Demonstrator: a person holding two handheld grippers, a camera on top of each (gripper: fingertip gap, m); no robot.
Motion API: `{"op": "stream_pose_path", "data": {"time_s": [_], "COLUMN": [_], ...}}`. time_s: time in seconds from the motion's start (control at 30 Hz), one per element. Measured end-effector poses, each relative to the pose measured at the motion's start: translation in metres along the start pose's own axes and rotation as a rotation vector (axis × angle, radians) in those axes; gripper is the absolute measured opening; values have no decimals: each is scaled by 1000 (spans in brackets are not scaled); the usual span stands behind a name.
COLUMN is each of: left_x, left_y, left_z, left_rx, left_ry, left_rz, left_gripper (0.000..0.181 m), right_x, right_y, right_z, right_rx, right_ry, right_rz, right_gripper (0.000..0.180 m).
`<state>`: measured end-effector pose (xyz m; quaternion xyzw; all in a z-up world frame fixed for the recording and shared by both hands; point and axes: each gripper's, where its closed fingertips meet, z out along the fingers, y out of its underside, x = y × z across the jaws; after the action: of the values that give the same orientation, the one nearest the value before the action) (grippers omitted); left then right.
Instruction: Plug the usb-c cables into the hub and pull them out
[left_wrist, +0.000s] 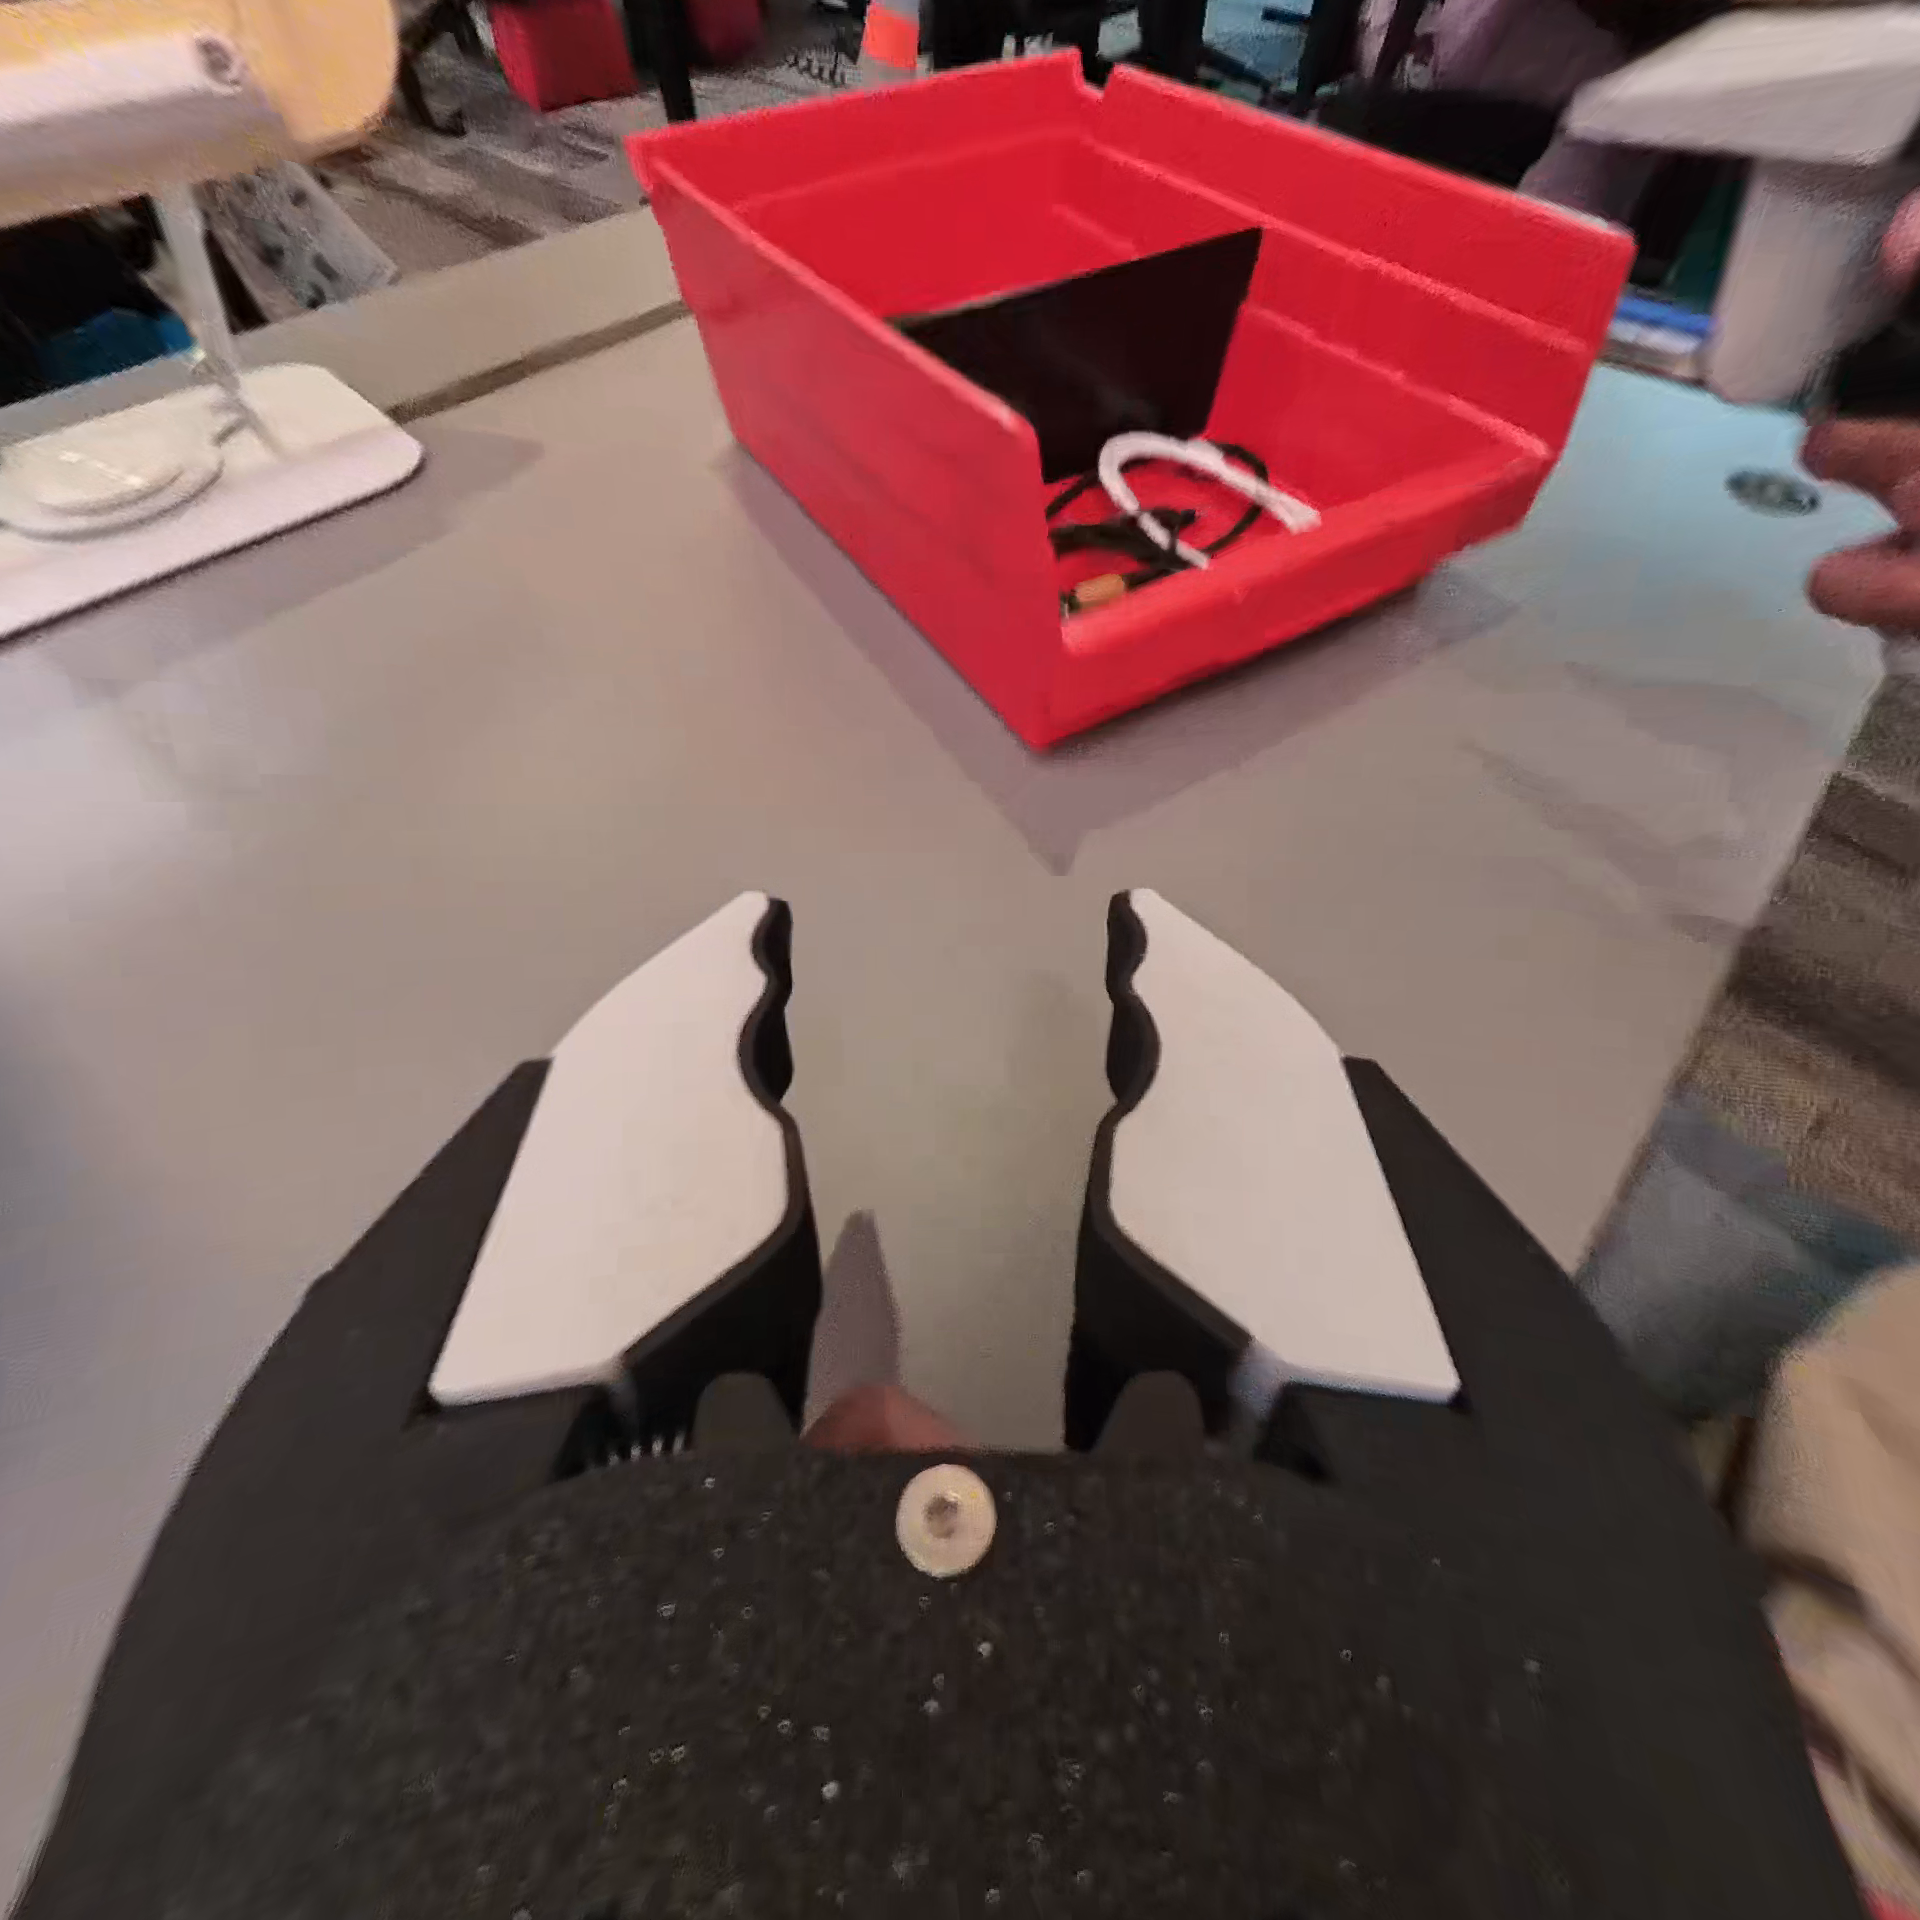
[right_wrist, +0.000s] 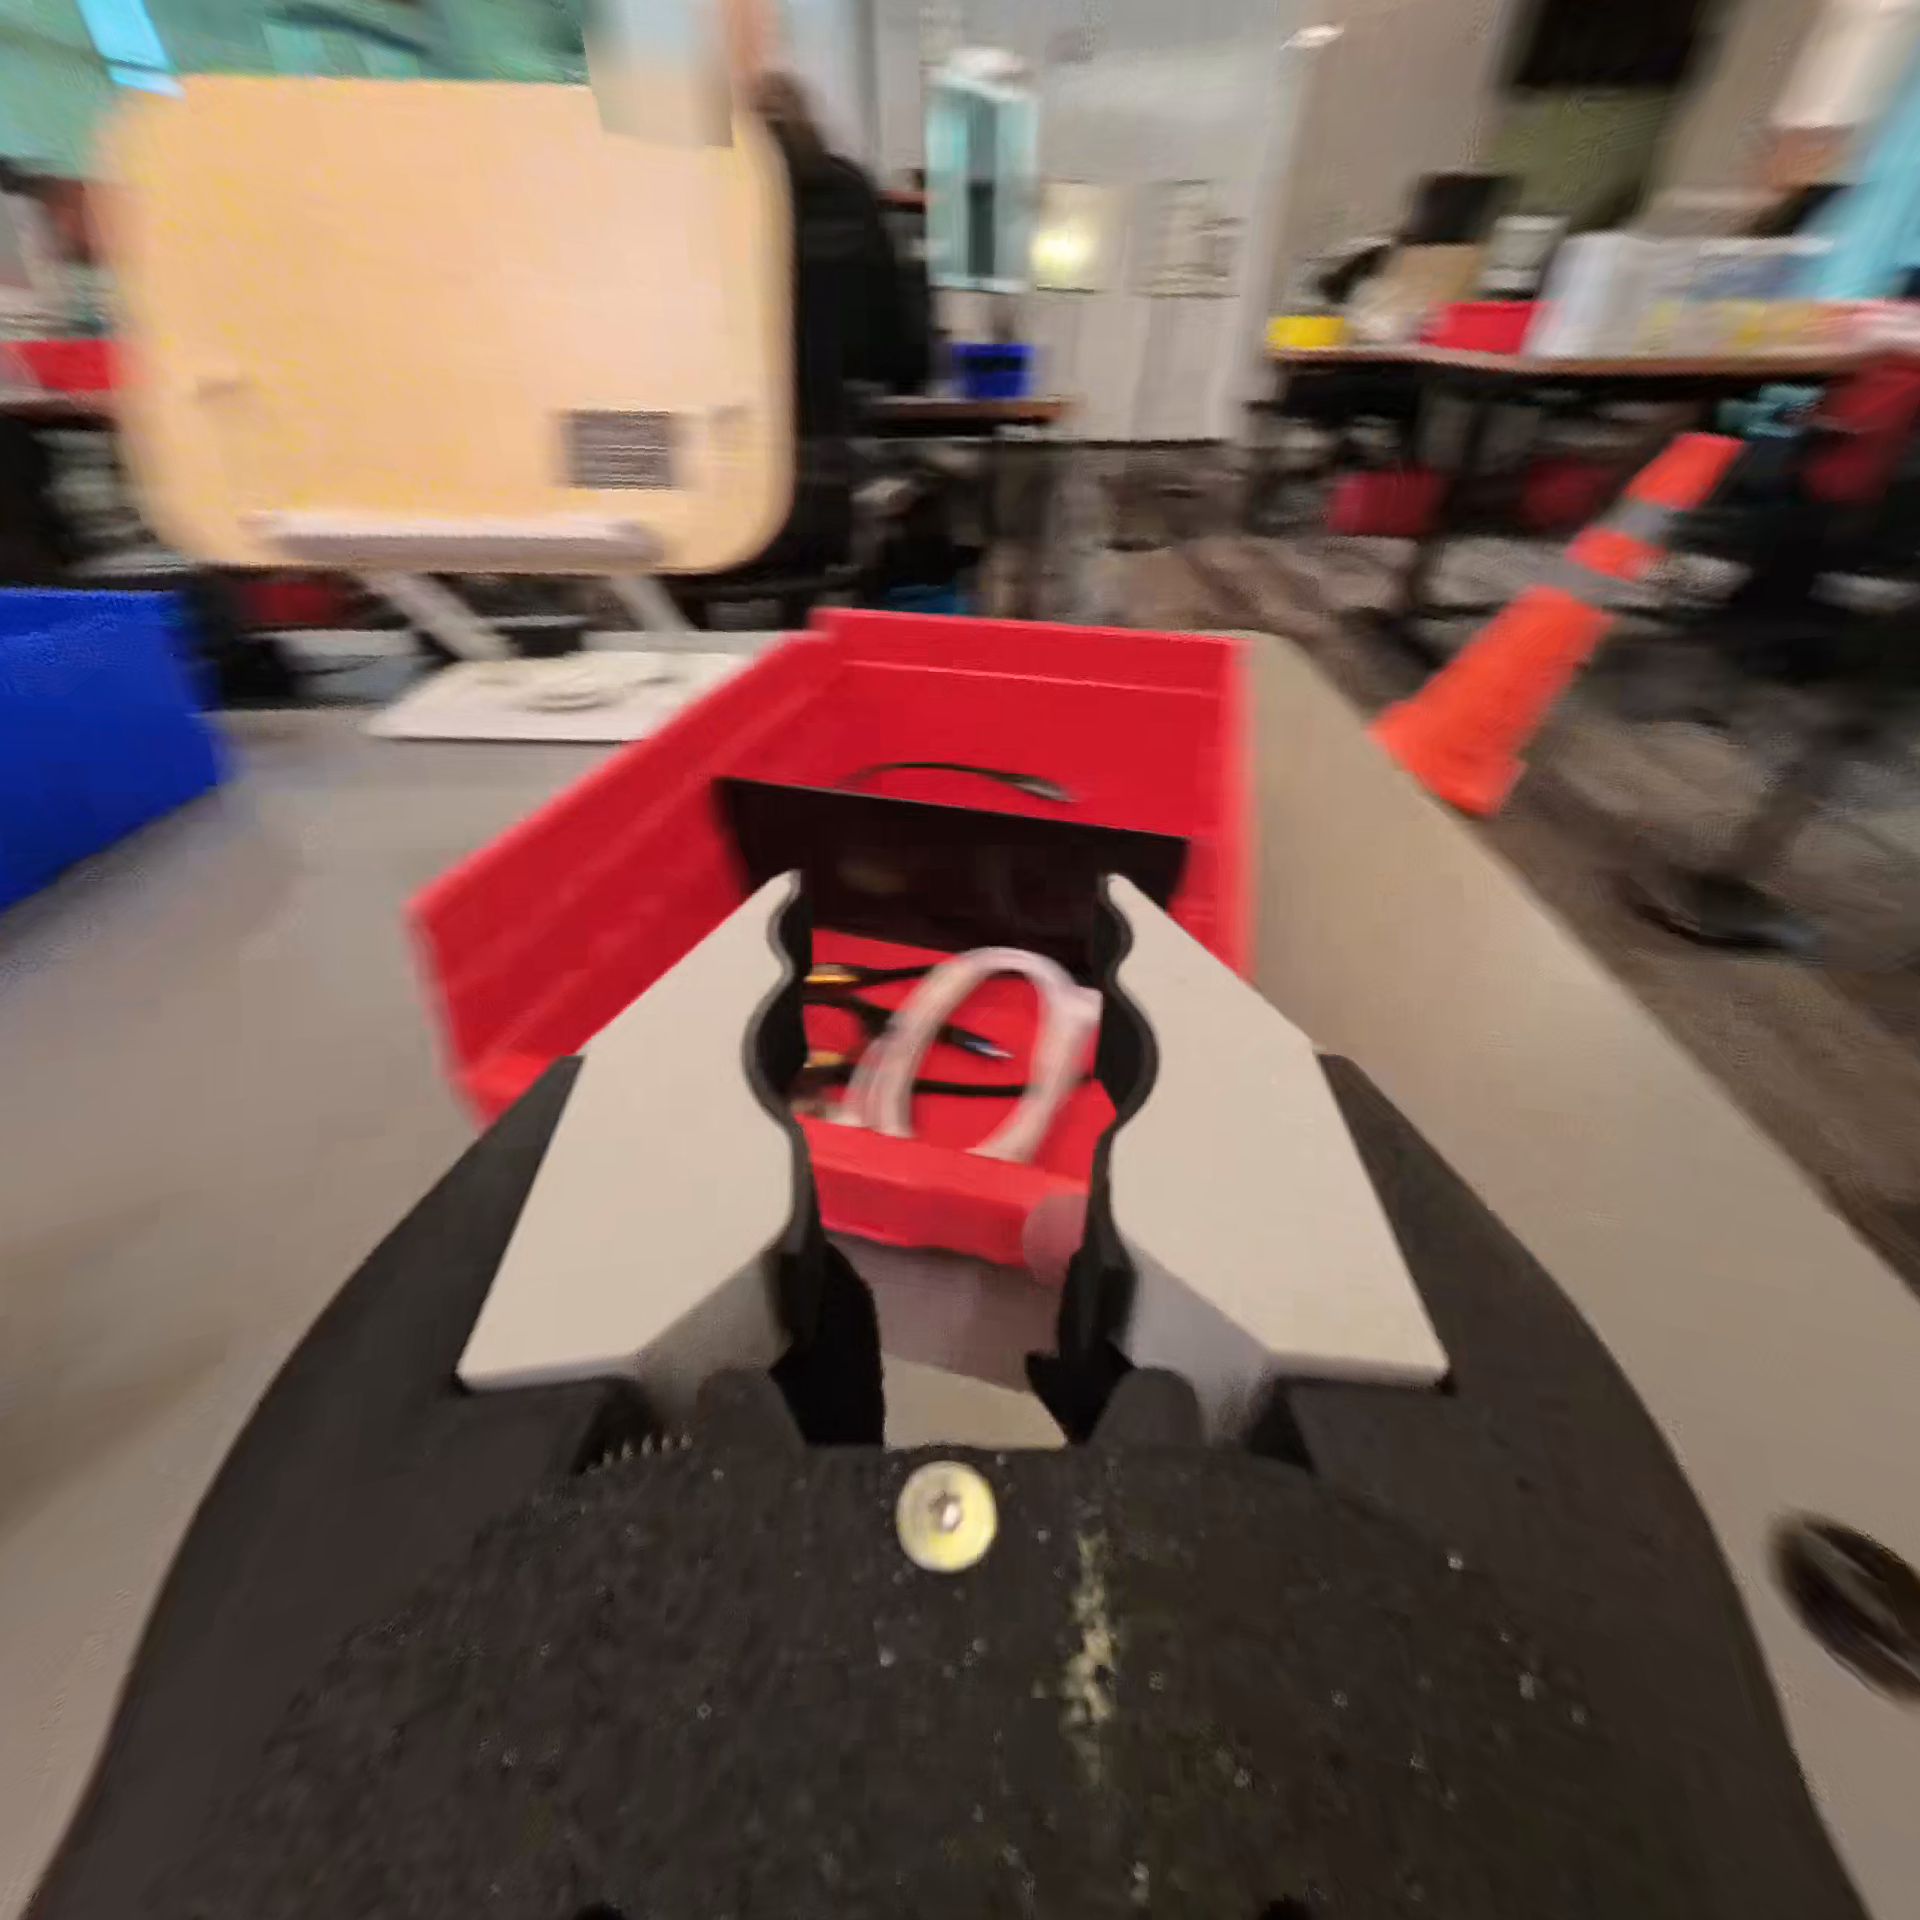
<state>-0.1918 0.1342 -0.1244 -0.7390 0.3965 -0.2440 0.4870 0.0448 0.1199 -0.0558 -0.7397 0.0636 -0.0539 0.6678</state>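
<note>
A red bin (left_wrist: 883, 457) stands on the grey table, with a black divider (left_wrist: 1122, 343) across it. In its front compartment lie a looped white cable (left_wrist: 1195, 468) and thin black cables (left_wrist: 1091, 530). I cannot make out a hub. My left gripper (left_wrist: 948, 914) is open and empty, above bare table short of the bin. My right gripper (right_wrist: 951, 899) is open and empty, close to the bin's low front lip (right_wrist: 935, 1195), its fingers framing the white cable (right_wrist: 997, 1039) and black cables (right_wrist: 883, 997). Another black cable (right_wrist: 956, 774) lies behind the divider (right_wrist: 935, 862).
A white stand base (left_wrist: 208, 468) sits at the table's left. A blue bin (right_wrist: 94, 727) stands further left. A person's hand (left_wrist: 1870, 520) shows at the right edge. The table's right edge (left_wrist: 1714, 987) drops to carpet. An orange cone (right_wrist: 1538, 644) stands on the floor.
</note>
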Motion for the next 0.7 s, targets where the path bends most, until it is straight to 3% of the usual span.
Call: {"op": "stream_pose_path", "data": {"time_s": [0.07,0.23,0.33,0.37,0.53,0.7], "left_x": [-2,9,12,11,-2,-35], "left_y": [-20,-51,-39,-35,-36,-48], "left_z": [34,111,137,140,130,89], "left_rx": [23,0,-97,-111,-79,25], "left_ry": [-5,15,0,-2,-128,-209], "left_rz": [-26,-21,-15,-21,116,93], "left_gripper": [57,54,34,24,9,7], "right_x": [34,59,66,65,45,6], "right_y": [11,65,86,88,84,52], "right_z": [0,18,28,31,33,34], "right_rx": [-46,-240,-319,-324,-325,-235], "right_ry": [109,166,203,189,162,204], "right_rz": [22,40,74,87,54,-47], "right_gripper": [57,56,37,20,7,1]}}
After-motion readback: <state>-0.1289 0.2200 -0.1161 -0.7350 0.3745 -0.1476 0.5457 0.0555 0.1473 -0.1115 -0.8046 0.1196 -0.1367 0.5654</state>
